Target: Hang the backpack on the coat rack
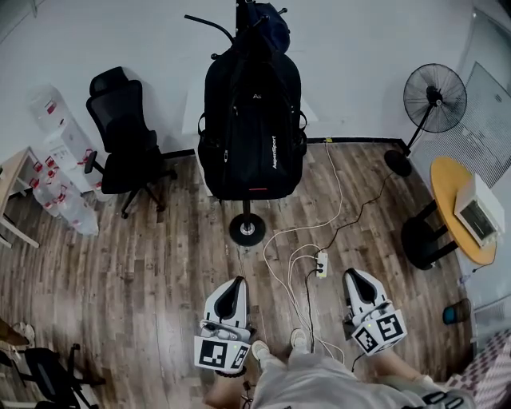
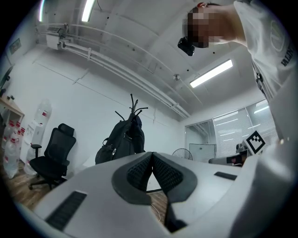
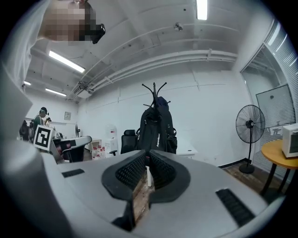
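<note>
On the coat rack (image 1: 247, 228): the black backpack (image 1: 251, 120), hanging upright against the pole, front panel facing the room, its bottom well clear of the round base. Above it, at the top hooks, a second dark bag (image 1: 267, 22). Behind, a white wall.

To the left of the rack, apart from it: a black office chair (image 1: 128, 136) on castors. Farther left, against the wall, water bottles (image 1: 60, 188) with red labels. To the right of the rack: a standing fan (image 1: 433, 100) near the wall, then a round yellow table (image 1: 449, 180) bearing a white box (image 1: 479, 214). On the wooden floor (image 1: 144, 272) in front of the base: a white power strip (image 1: 321, 264) with white and black cables trailing toward the wall.

Nearest the camera, low and well apart from the backpack: the left gripper (image 1: 235, 281), pointing toward the rack, ribbed pads clenched tip to tip, holding nothing. Beside it across the cables, the right gripper (image 1: 351, 276), also aimed at the rack, pads parted by a thin slit with only floor showing through, nothing grasped.
</note>
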